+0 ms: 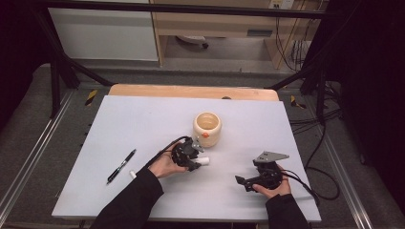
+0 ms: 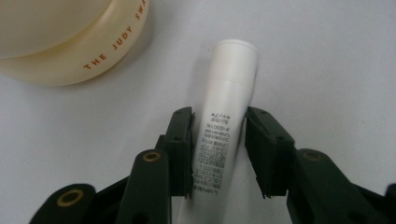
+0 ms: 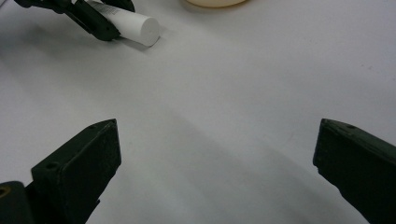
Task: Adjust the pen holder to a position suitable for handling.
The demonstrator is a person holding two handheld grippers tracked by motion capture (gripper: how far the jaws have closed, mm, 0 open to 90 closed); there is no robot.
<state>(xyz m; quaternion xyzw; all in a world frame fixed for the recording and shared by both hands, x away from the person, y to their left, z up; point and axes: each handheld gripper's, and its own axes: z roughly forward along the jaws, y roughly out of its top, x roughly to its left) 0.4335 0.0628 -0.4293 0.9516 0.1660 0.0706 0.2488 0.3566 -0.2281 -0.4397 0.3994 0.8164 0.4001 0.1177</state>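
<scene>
Nearest the person, the right gripper (image 1: pixel 240 180) rests low on the near right of the white table (image 1: pixel 143 119), held in the right hand (image 1: pixel 273 187); in the right gripper view its jaws stand wide apart with nothing but bare table between them; it appears idle. Farther in, near the middle, the left gripper (image 2: pixel 218 147) is held by the left hand (image 1: pixel 165 166) and straddles a white tube (image 2: pixel 223 135) that lies flat on the table; in the left gripper view one pad sits against the tube's printed side while a thin gap appears to remain at the other pad, so the jaws are closing in on it but not yet clamped; the tube's capped end (image 3: pixel 150 31) projects beyond the jaws toward the right. To the near left, well apart from both grippers, lie a black pen (image 1: pixel 121 165) and a small white piece (image 1: pixel 132 174), untouched. Just beyond the left gripper stands a cream cup (image 1: pixel 207 128), upright, open at the top, with orange lettering on its side; the tube lies near its base without touching it. Judgement: the work is at an early stage; the approach to the tube is made, the grasp is not complete, and the lift and any placing, probably into the cup, remain to be done.
</scene>
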